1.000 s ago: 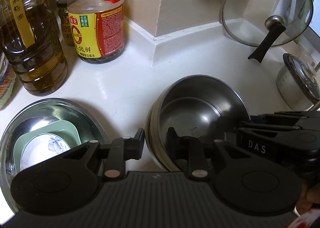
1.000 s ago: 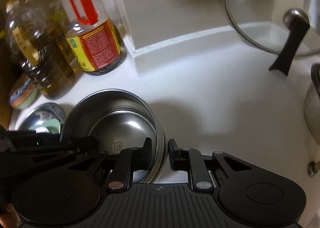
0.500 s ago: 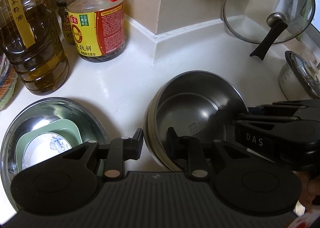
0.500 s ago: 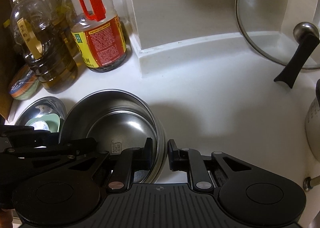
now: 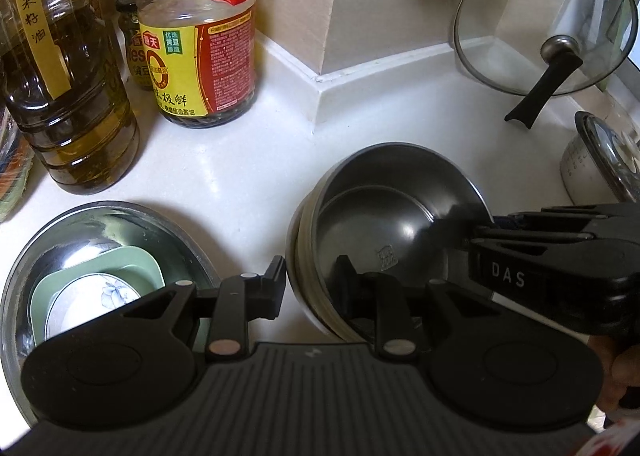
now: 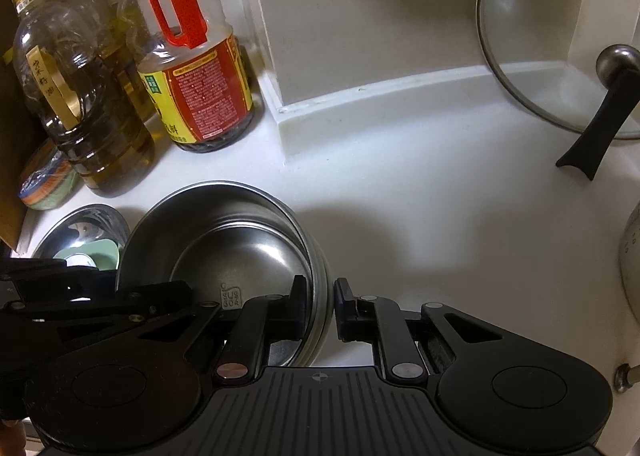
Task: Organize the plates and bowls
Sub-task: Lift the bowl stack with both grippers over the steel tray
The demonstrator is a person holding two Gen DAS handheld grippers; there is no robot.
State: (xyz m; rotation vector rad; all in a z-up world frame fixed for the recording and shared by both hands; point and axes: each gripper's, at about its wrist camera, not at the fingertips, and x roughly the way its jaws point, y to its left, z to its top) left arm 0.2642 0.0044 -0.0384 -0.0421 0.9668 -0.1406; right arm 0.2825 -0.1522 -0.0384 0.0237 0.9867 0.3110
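My right gripper point(image 6: 321, 306) has its jaws astride the near rim of the steel bowl point(image 6: 240, 256): 1 finger inside the wall, the other outside over the white desk point(image 6: 420, 195), with a gap still showing on the outer side. The bowl sits nested in more steel rims. My left gripper point(image 6: 100, 296) reaches in at the bowl's left edge. Beyond it lies a wider steel basin point(image 6: 80, 221) holding a green dish point(image 6: 100, 254). A soy sauce bottle point(image 6: 196, 71) and oil bottle point(image 6: 84, 107) stand behind; a glass lid point(image 6: 560, 55) leans at right.

The left tool point(image 5: 310, 288) hides the near rim of the steel bowl stack point(image 5: 384, 215), so contact is unclear.
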